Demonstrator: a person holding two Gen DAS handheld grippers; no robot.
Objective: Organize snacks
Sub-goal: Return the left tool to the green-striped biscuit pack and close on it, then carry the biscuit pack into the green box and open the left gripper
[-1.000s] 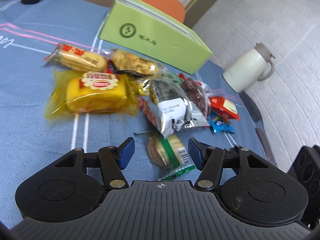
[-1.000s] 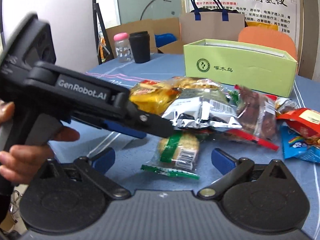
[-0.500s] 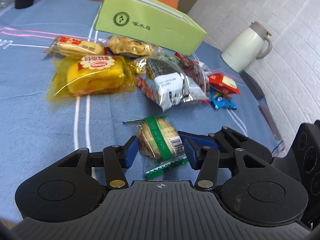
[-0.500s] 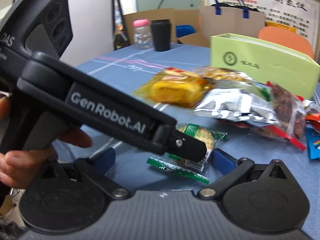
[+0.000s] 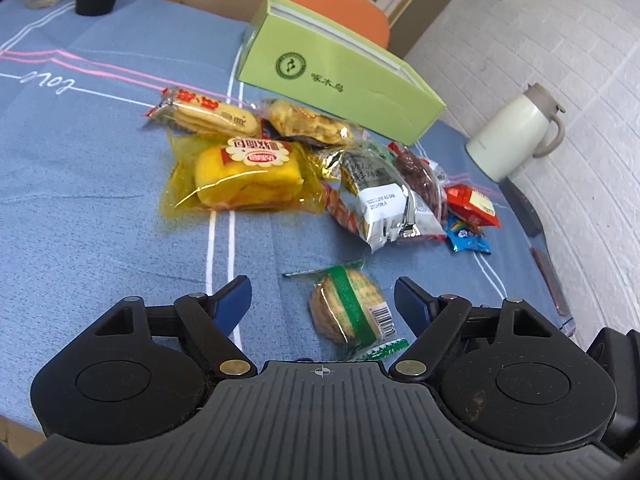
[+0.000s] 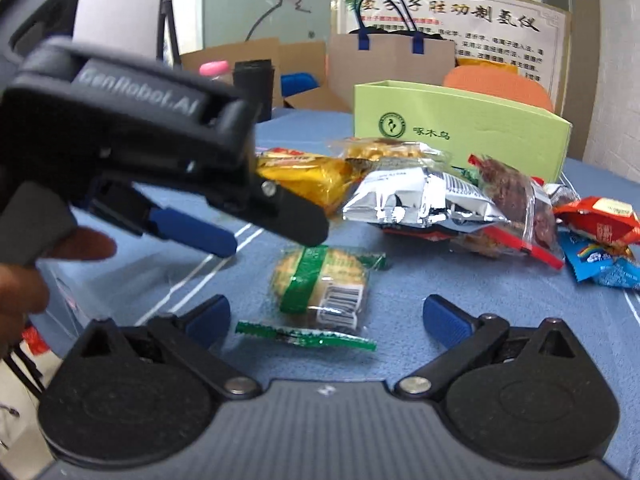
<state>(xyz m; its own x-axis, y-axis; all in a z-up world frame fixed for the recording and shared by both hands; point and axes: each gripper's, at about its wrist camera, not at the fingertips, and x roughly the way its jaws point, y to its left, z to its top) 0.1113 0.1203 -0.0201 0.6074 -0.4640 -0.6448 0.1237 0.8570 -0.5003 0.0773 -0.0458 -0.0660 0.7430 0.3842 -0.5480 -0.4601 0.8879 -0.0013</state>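
Note:
A round biscuit in a green-banded wrapper (image 5: 349, 308) lies alone on the blue tablecloth, between my left gripper's (image 5: 323, 294) open jaws and apart from them. In the right wrist view the same biscuit (image 6: 318, 280) lies just ahead of my open, empty right gripper (image 6: 326, 312). The left gripper (image 6: 256, 232) hovers above and left of it. A pile of snacks lies behind: a yellow cake (image 5: 246, 174), a silver packet (image 5: 380, 196), a bag of dark red snacks (image 5: 422, 172). A green open box (image 5: 340, 76) stands behind them.
A cream jug (image 5: 516, 136) stands at the table's right edge. Red (image 5: 472, 204) and blue (image 5: 466, 236) small packets lie right of the pile. A black cup (image 6: 254, 80) and a pink-lidded jar (image 6: 214, 70) stand at the back. The table's near edge is close below both grippers.
My left gripper was shut on the green biscuit half a second ago; it has opened and let it go onto the cloth, then pulled back slightly. The right gripper stayed open.

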